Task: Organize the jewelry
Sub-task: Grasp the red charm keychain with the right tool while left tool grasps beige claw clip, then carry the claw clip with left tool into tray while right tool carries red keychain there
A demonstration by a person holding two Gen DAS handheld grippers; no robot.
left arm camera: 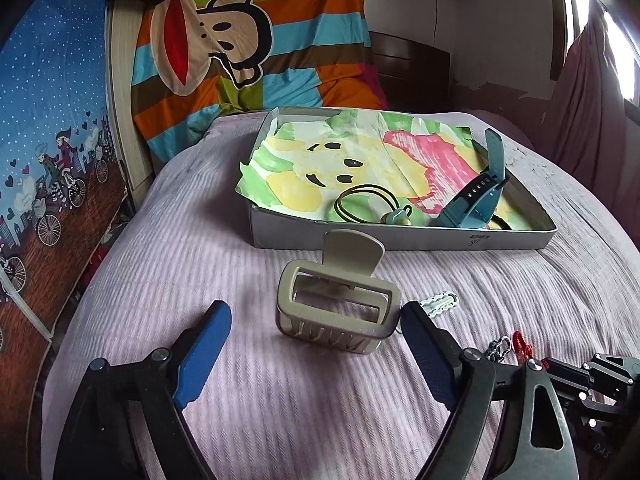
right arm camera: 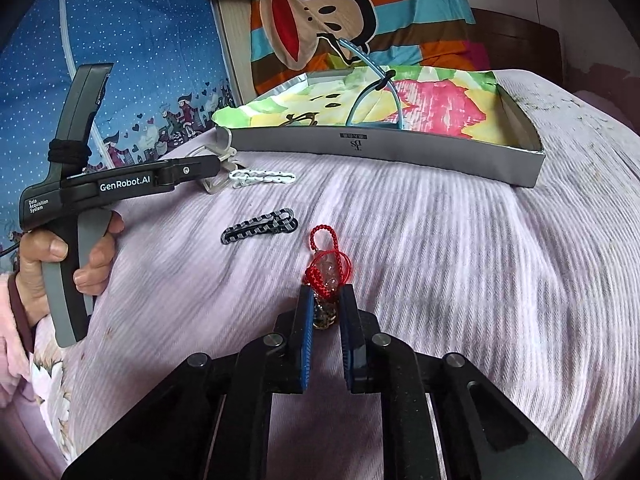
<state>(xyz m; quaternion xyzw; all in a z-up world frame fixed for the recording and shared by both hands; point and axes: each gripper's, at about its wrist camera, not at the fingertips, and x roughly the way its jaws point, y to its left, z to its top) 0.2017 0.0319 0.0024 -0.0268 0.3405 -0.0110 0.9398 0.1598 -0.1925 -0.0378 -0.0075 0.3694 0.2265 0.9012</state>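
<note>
Landmark: shallow grey box (left arm camera: 400, 240), lined with painted paper, lying on the lilac ribbed bedspread (left arm camera: 240, 400); every place below is given relative to it.
Left gripper (left arm camera: 316, 326): released; its blue pads stand wide apart, one on each side of the beige claw clip (left arm camera: 340, 304), and neither pad presses on it.
Beige claw clip: on the bedspread just in front of the box's near wall, apart from the wall, teeth turned toward the camera.
Right gripper (right arm camera: 326, 306): clenched on the red-cord beaded bracelet (right arm camera: 326, 264); the blue pads press on the dark beads, and the red loop spills forward toward the box.
Red-cord beaded bracelet: well in front of the box's near wall, outside it, resting on the bedspread.
White chain clip (right arm camera: 262, 178): near the box's left front corner, outside it, just beside the claw clip.
Black-and-grey chain clip (right arm camera: 260, 226): farther out from the box than the white one, between it and the bracelet.
Box contents: a teal watch (left arm camera: 476, 196) propped at the right end with its strap rising above the rim; a dark hair tie (left arm camera: 366, 204) with a pale green charm beside it, by the near wall.
Hand (right arm camera: 60, 264): a person's hand wrapped round the left tool's grip, well left of the box.
</note>
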